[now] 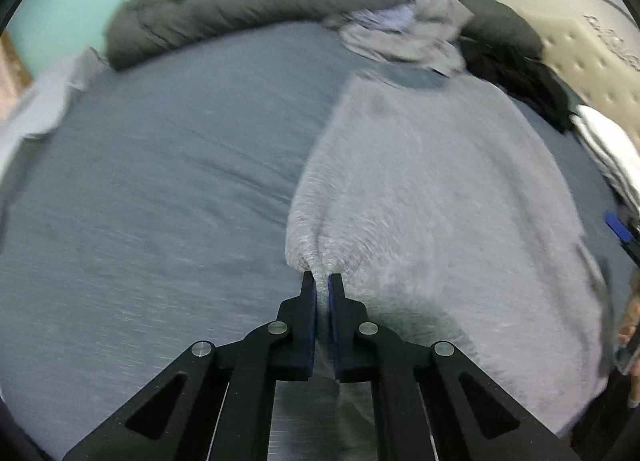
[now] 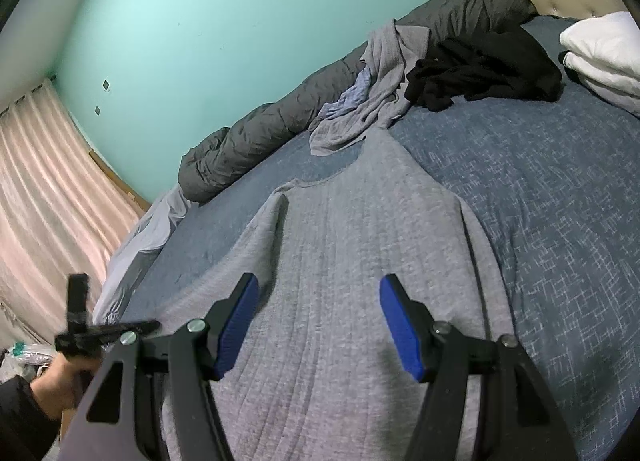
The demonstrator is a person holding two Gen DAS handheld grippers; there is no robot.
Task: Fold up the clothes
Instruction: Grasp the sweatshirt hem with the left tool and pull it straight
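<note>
A grey shirt [image 2: 352,261] lies spread on the blue bedsheet [image 2: 540,221], neck towards the far side. In the left wrist view the same grey shirt [image 1: 432,189] fills the right half, and my left gripper [image 1: 322,279] is shut on its left edge, the cloth bunched and lifted between the fingers. My right gripper [image 2: 318,285] hovers open over the shirt's lower middle, blue pads wide apart with nothing between them. The left gripper shows blurred at the lower left of the right wrist view, held by a hand [image 2: 60,377].
A rolled dark grey duvet [image 2: 280,117] runs along the far side by the teal wall. A grey garment [image 2: 380,81] and a black one [image 2: 480,73] are heaped near the shirt's neck. White folded cloth [image 2: 604,49] sits at the right. A curtain [image 2: 44,197] hangs at the left.
</note>
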